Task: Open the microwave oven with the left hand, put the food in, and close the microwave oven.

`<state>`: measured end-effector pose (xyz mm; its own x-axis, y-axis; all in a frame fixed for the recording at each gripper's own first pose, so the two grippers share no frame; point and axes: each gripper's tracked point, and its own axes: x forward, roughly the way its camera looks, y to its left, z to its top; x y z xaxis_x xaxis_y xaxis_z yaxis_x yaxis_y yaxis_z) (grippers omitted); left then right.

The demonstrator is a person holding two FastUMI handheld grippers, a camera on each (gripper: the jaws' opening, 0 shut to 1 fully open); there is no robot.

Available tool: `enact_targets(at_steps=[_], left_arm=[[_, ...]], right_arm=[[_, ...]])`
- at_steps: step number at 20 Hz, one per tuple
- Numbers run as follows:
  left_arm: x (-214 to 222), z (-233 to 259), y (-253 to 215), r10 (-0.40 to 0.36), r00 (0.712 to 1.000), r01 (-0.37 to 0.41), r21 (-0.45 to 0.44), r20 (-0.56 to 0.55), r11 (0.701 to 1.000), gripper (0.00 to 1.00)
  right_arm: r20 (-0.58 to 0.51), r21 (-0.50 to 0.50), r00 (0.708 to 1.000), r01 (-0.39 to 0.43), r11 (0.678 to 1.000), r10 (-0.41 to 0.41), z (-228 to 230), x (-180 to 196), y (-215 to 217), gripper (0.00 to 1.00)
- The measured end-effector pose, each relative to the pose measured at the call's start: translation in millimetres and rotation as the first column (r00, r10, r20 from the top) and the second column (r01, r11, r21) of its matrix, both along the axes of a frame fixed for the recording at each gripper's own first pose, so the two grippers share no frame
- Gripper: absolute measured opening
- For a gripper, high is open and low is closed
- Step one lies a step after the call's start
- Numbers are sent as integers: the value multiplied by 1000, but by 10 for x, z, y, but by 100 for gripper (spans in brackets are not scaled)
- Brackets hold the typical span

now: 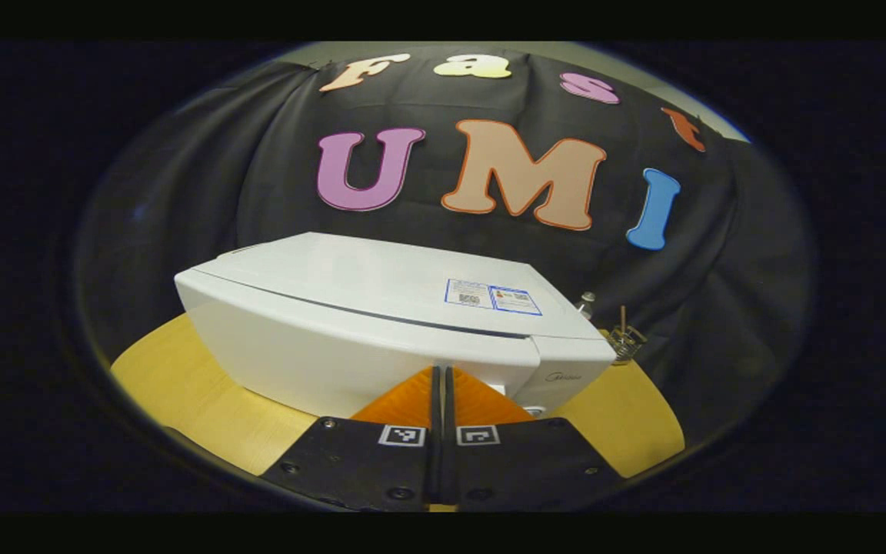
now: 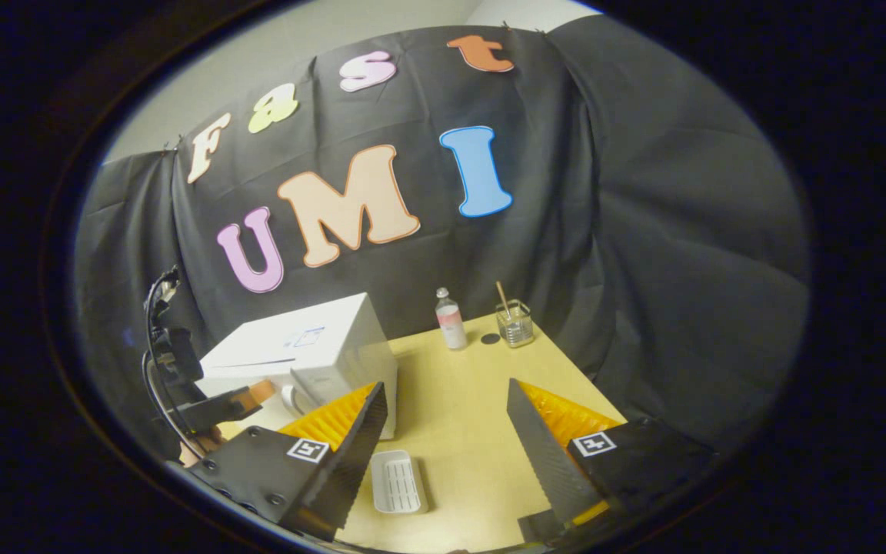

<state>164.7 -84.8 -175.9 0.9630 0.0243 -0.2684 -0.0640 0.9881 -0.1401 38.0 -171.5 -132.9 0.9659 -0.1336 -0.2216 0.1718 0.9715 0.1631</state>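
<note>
The white microwave oven [image 1: 351, 323] stands on the yellow table with its door closed. My left gripper [image 1: 441, 373] is shut with nothing showing between its fingers, its tips close to the oven's front where the door meets the control panel. In the right gripper view the same oven [image 2: 312, 346] sits at the left, with the left gripper [image 2: 231, 402] level with its front by a white handle [image 2: 289, 400]. A small white ridged tray [image 2: 398, 481] lies on the table below and between the fingers of my open right gripper [image 2: 444, 385], which hangs above it.
At the table's far corner stand a small bottle [image 2: 451, 318], a dark cap [image 2: 490, 338] and a glass beaker [image 2: 516, 322] holding a stick. The bottle [image 1: 586, 302] and beaker [image 1: 626, 338] also peek out behind the oven. Bare tabletop [image 2: 458, 400] lies right of the oven.
</note>
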Motion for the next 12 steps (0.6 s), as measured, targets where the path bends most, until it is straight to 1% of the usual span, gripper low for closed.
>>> enact_targets(at_steps=[1, 2, 3, 4, 5, 6, 7, 12], left_arm=[[74, 49, 39, 11, 1000, -11, 11, 25, 1000, 1], [48, -6, 69, 23, 1000, -23, 8, -10, 1000, 0], [40, -14, 61, 25, 1000, -25, -3, -9, 1000, 0], [62, 27, 73, 18, 1000, -18, 4, 14, 1000, 1], [65, -1, 62, 8, 1000, -8, 15, 9, 1000, 1], [60, -12, 67, 5, 1000, -5, 30, 5, 1000, 3], [65, -10, 76, 5, 1000, -5, 40, 5, 999, 0], [63, -15, 88, -10, 1000, 10, 56, 1, 998, 1]], right_arm=[[2, -9, 1000, -1, 1000, 1, 14, 14, -13, 91], [6, -19, 1000, -3, 1000, 3, 40, 27, -23, 91], [10, -27, 1000, -6, 1000, 6, 52, 33, -31, 91], [12, -35, 1000, -8, 999, 8, 69, 43, -38, 91], [13, -41, 1000, -9, 999, 9, 81, 50, -50, 91], [15, -45, 1000, -12, 999, 13, 98, 59, -49, 91], [18, -49, 1000, -17, 999, 18, 110, 69, -45, 91], [37, -63, 998, -39, 997, 41, 233, 95, 5, 91]])
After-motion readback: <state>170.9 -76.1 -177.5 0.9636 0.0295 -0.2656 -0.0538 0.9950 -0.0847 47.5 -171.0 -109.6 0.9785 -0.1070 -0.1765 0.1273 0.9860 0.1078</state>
